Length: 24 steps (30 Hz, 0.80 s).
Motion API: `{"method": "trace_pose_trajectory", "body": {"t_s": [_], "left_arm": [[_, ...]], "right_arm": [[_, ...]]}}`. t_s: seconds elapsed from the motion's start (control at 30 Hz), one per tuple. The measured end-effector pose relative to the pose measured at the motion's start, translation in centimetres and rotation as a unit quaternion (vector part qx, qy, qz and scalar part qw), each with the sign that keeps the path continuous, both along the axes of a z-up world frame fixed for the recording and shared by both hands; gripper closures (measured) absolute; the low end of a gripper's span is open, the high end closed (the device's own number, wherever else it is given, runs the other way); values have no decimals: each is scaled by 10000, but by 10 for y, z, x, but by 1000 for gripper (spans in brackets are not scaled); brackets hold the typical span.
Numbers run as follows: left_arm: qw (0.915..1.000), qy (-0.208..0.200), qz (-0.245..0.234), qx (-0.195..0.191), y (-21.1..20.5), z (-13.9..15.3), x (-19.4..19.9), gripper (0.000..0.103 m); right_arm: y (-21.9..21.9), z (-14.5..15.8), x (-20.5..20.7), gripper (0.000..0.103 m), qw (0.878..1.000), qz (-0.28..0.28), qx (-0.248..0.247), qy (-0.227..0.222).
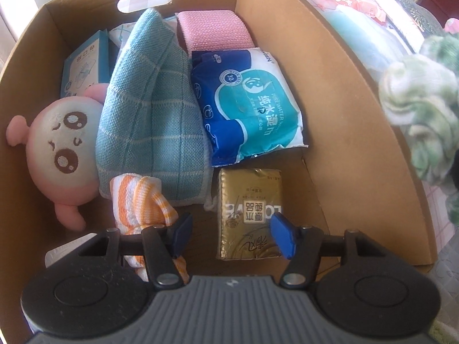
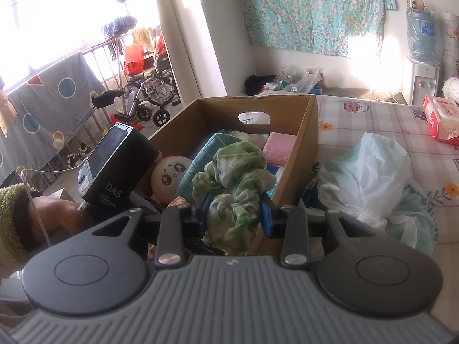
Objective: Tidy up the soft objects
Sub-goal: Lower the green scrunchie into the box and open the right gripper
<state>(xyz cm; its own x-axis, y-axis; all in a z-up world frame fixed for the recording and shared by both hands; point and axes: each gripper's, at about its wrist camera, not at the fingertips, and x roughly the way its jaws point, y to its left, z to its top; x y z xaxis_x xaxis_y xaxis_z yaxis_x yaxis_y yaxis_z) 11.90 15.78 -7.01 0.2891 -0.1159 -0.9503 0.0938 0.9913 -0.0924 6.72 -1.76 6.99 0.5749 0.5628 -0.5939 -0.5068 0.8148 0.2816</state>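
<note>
- While the left gripper (image 1: 231,235) hangs inside the cardboard box (image 1: 330,91) with its blue jaws spread wide and nothing between them, the right gripper (image 2: 233,213) pinches a crumpled green-and-white cloth (image 2: 235,183) over the box's near edge.
- Seen from the left wrist, that cloth (image 1: 421,109) shows as a blurred bundle outside and above the box's right wall.
- A gold tissue pack (image 1: 249,212) lies flat on the box floor, just ahead of the left gripper's right finger (image 1: 282,235).
- An orange-and-white striped cloth (image 1: 143,203) lies beside the left finger (image 1: 180,233), partly under the gripper frame.
- A teal checked towel (image 1: 152,120) fills the middle of the box, and a pink-eared plush face (image 1: 60,149) rests against its left side.
- A blue wet-wipe pack (image 1: 249,103) leans on the towel's right side, with a pink sponge (image 1: 215,31) behind it by the far wall.
- A light blue carton (image 1: 86,63) stands in the far left corner.
- From the right wrist, the box (image 2: 311,132) sits on a checked tablecloth (image 2: 373,117), with crumpled plastic bags (image 2: 370,180) just beside its right wall and a red-and-white wipe pack (image 2: 441,120) well apart.
- The black "DAS" unit (image 2: 114,169) of the left gripper reaches into the box from the left.
</note>
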Motion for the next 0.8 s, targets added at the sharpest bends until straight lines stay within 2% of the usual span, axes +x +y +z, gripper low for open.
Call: {"method": "trace_pose_trajectory", "body": {"t_s": [0.23, 0.3, 0.37, 0.73, 0.8], "left_arm": [[9993, -80, 322, -161, 12, 7, -6, 42], [9989, -116, 384, -235, 15, 10, -8, 40], [9983, -168, 458, -315, 21, 13, -10, 38], [9966, -476, 548, -381, 16, 29, -14, 35], [9962, -563, 533, -392, 14, 33, -15, 32]], "right_arm": [[8, -2, -1, 68, 9998, 190, -38, 25], [10, -3, 0, 62, 9997, 234, -64, 53], [11, -5, 1, 49, 9996, 231, -84, 108], [-10, 2, -2, 46, 9996, -81, 257, 34], [-14, 3, -4, 45, 9995, -127, 298, 11]]}}
